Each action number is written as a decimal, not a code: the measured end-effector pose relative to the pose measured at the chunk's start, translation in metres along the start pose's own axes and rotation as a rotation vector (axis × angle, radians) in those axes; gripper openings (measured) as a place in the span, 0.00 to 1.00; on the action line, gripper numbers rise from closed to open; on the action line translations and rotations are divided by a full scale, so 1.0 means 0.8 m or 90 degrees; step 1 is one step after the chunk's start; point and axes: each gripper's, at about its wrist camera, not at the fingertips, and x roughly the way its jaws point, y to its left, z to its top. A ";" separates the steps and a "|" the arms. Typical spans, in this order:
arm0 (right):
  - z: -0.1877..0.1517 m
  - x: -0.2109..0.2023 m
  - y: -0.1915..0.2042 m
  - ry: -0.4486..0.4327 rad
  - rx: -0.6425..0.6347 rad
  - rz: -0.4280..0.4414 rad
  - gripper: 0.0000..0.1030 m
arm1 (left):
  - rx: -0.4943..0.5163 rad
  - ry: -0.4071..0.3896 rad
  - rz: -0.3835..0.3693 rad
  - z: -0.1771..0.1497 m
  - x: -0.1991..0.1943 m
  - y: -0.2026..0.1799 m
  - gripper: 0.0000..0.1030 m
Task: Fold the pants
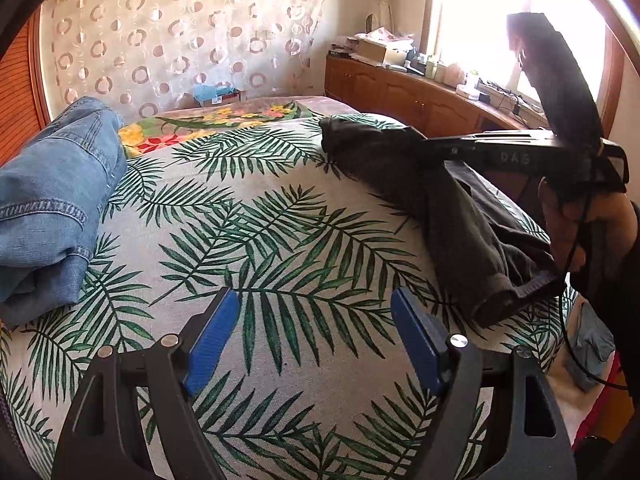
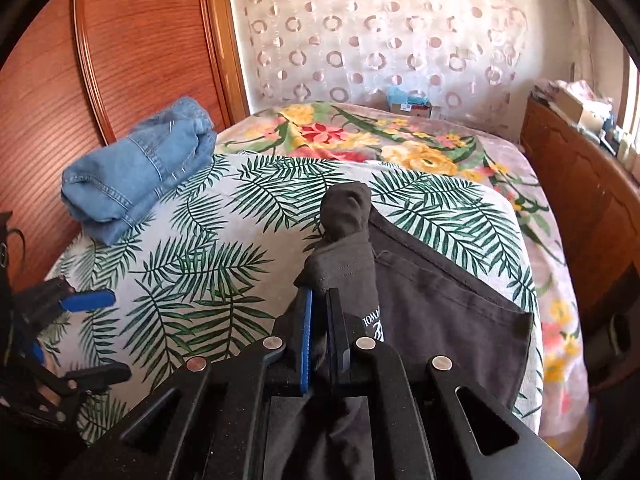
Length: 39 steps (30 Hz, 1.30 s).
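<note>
Dark grey pants (image 2: 432,304) lie on the right side of the palm-leaf cloth (image 2: 192,264) on the bed. My right gripper (image 2: 320,300) is shut on a bunched edge of the pants, which sticks up past the blue pads. In the left wrist view the pants (image 1: 460,216) hang from the right gripper (image 1: 432,146) above the cloth (image 1: 280,220). My left gripper (image 1: 314,320) is open and empty over the cloth, left of the pants. It also shows at the left edge of the right wrist view (image 2: 96,332).
Folded blue jeans (image 1: 52,200) lie at the cloth's far left, also in the right wrist view (image 2: 140,168). A floral blanket (image 2: 380,136) covers the bed beyond. A wooden cabinet (image 1: 420,92) with clutter stands at the right under the window. A wooden panel (image 2: 140,40) stands at the left.
</note>
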 end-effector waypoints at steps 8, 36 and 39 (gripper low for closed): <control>-0.007 -0.004 -0.014 -0.013 0.036 0.004 0.06 | 0.030 0.000 -0.014 0.014 0.007 -0.021 0.77; 0.006 0.021 -0.127 0.045 0.103 -0.198 0.06 | 0.066 0.030 -0.026 0.026 0.041 -0.058 0.77; 0.004 0.021 -0.127 0.046 0.109 -0.201 0.22 | 0.064 0.029 -0.027 0.025 0.040 -0.058 0.77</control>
